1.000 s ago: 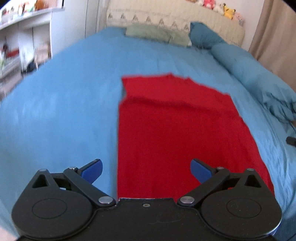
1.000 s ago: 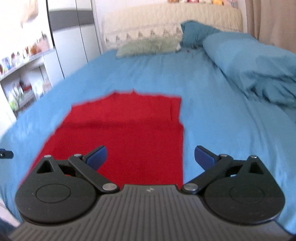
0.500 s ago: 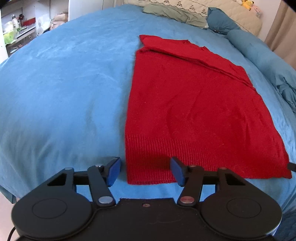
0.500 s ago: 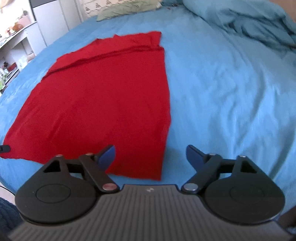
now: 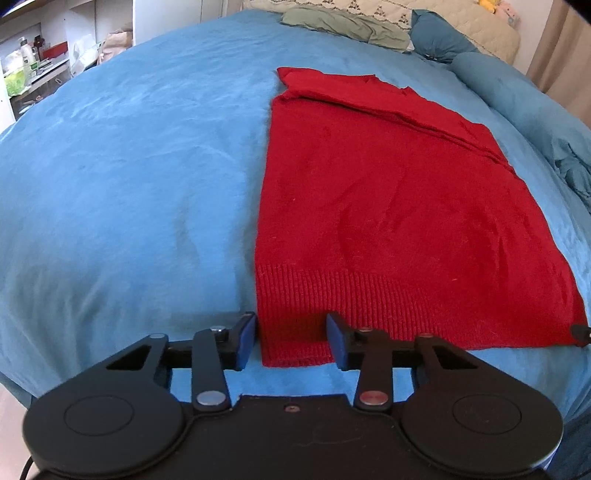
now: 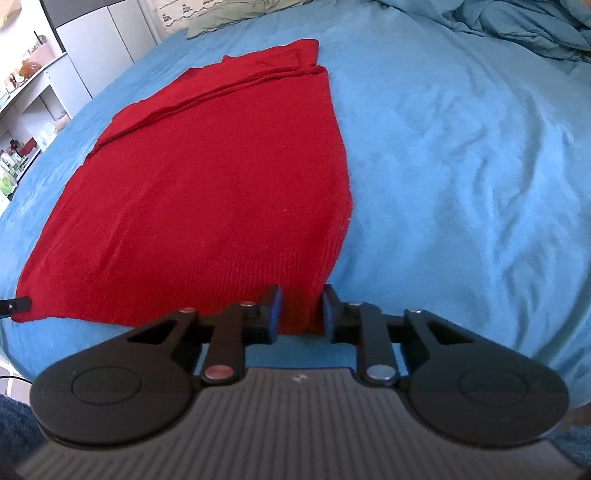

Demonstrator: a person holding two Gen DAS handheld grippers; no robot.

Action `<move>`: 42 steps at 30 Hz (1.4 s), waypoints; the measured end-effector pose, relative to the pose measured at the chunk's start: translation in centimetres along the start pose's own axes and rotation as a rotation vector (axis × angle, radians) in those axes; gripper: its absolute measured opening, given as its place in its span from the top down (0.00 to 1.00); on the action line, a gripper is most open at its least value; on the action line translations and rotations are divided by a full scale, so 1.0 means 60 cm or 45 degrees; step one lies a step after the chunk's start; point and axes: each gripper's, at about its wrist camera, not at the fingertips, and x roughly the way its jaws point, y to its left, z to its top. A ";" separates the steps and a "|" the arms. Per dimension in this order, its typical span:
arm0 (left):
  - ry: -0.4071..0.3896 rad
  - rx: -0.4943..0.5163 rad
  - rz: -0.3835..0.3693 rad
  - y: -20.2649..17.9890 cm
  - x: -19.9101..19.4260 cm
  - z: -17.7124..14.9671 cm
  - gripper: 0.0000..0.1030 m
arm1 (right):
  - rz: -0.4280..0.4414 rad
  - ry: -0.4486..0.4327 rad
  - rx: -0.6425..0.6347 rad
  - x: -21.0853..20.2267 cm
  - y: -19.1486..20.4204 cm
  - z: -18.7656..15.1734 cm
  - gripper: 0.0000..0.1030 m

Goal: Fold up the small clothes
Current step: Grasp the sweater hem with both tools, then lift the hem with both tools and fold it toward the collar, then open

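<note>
Red sweater (image 5: pixel 388 206) flat on blue bed (image 5: pixel 129 166), left gripper (image 5: pixel 291 341) and right gripper (image 6: pixel 298 311) each parted, straddling a near hem corner.

Sweaters: 1, red (image 5: pixel 388 206)
Beds: 1 (image 5: pixel 129 166)
Pillows: 2, one green (image 5: pixel 343 24), one dark blue (image 5: pixel 437 40)
Duvets: 1, bunched (image 6: pixel 517 22)
Grippers: 2, left (image 5: pixel 291 338), right (image 6: pixel 300 314)
Shelf units: 1 (image 5: pixel 33 70)
</note>
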 end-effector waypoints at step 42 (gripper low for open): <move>-0.409 -0.252 0.039 -0.047 0.318 0.617 0.95 | 0.159 -0.304 0.117 0.359 -0.004 0.659 0.81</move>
